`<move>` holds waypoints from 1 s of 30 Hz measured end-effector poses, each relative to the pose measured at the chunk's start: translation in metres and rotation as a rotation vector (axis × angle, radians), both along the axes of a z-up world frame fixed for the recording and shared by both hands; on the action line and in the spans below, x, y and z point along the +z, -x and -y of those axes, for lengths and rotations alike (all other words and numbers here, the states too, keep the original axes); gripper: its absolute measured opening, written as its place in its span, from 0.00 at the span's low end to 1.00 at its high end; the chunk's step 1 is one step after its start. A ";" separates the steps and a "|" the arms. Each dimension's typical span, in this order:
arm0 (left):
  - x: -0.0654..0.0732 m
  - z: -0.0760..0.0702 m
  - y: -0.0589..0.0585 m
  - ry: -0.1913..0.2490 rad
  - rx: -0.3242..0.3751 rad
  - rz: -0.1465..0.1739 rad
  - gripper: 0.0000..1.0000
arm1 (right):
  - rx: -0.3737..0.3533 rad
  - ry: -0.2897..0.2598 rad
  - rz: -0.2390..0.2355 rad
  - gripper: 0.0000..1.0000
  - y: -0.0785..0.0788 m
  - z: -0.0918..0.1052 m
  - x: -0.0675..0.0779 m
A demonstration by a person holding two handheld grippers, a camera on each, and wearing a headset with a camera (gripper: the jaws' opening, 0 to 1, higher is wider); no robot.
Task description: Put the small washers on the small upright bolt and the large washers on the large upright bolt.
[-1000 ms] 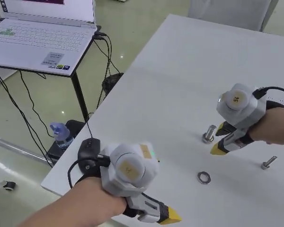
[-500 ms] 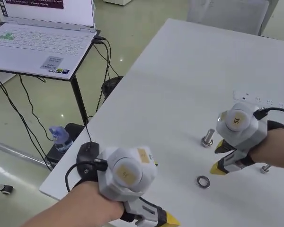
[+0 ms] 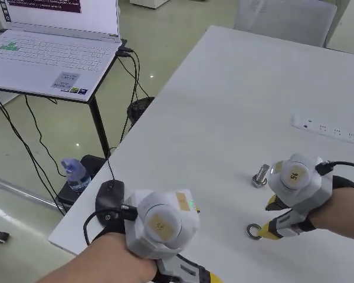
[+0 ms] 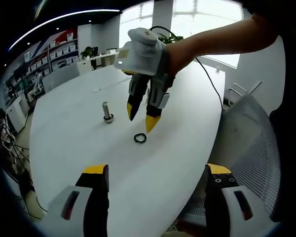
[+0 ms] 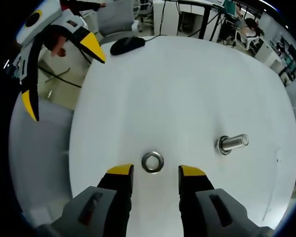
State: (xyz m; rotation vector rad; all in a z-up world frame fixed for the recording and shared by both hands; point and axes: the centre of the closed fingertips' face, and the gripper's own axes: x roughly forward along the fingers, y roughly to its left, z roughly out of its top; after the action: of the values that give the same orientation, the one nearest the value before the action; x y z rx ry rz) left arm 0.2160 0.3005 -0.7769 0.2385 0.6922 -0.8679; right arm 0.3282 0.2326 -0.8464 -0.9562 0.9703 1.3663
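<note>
Right gripper view: my right gripper (image 5: 156, 171), jaws apart, hovers just short of the washer (image 5: 152, 162); I should centre, lower squarely, pinch its rim.

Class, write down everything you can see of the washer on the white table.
The washer is a flat, silvery metal ring with a round hole, lying flat on the white table. It sits just ahead of the right gripper, between its open jaws, seemingly untouched, apart from the upright bolt.
</note>
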 end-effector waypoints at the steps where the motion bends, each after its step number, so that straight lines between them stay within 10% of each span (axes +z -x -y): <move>1: 0.000 0.000 0.000 0.001 0.000 -0.002 0.79 | 0.000 0.000 0.002 0.38 0.000 0.000 -0.002; 30: -0.002 0.005 0.002 0.032 -0.016 -0.009 0.77 | 0.021 0.058 0.022 0.32 0.007 -0.006 -0.032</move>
State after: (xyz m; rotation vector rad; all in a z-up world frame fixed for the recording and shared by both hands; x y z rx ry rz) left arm 0.2136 0.2951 -0.7792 0.2114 0.6851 -0.8957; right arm 0.3213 0.2382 -0.8784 -1.0256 0.9904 1.3483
